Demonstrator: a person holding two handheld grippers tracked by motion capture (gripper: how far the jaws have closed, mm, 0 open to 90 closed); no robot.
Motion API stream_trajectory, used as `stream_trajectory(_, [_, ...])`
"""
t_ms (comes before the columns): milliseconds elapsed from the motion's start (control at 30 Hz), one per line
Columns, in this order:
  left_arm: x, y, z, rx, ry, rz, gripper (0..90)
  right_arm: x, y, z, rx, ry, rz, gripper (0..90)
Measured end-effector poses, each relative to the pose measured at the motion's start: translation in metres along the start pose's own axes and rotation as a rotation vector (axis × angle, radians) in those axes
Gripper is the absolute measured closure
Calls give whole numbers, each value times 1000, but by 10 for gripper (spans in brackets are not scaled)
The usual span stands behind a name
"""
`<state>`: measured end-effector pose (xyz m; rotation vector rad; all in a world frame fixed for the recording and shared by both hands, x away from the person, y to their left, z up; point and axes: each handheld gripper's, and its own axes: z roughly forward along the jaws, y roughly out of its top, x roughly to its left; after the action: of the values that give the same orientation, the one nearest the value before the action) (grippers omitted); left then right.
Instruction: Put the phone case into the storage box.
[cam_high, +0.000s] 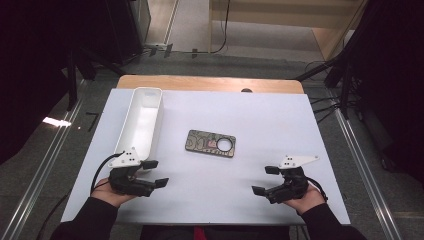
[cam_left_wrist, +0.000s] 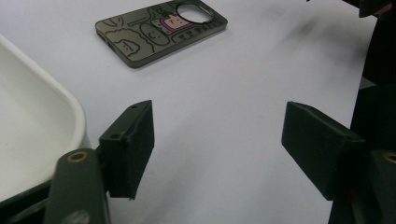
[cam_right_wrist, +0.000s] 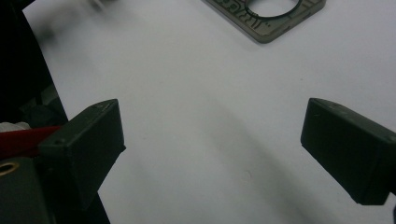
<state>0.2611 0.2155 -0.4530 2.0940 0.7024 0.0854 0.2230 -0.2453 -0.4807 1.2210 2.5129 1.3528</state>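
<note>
A dark phone case (cam_high: 210, 143) with cartoon drawings and a round camera hole lies flat in the middle of the white table top (cam_high: 260, 115). It also shows at the top of the left gripper view as the phone case (cam_left_wrist: 159, 29), and its corner appears as the phone case (cam_right_wrist: 275, 16) in the right gripper view. My left gripper (cam_high: 155, 174) rests near the front left, open and holding nothing. My right gripper (cam_high: 265, 180) rests near the front right, open and likewise holding nothing. Both point inward toward the table's middle.
A long white tray (cam_high: 142, 120) stands along the left side of the table, its near end just beside my left gripper; its rim shows as the white tray (cam_left_wrist: 70, 107). Metal rails and dark stands flank the table on the floor.
</note>
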Motion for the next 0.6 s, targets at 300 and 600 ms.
stream_trajectory(300, [0, 0, 0, -5, 1, -1, 248, 0, 0, 0, -1, 2, 0, 53])
stream_trajectory(600, [-1, 2, 0, -6, -5, -4, 249, 0, 0, 0, -1, 4, 1, 53])
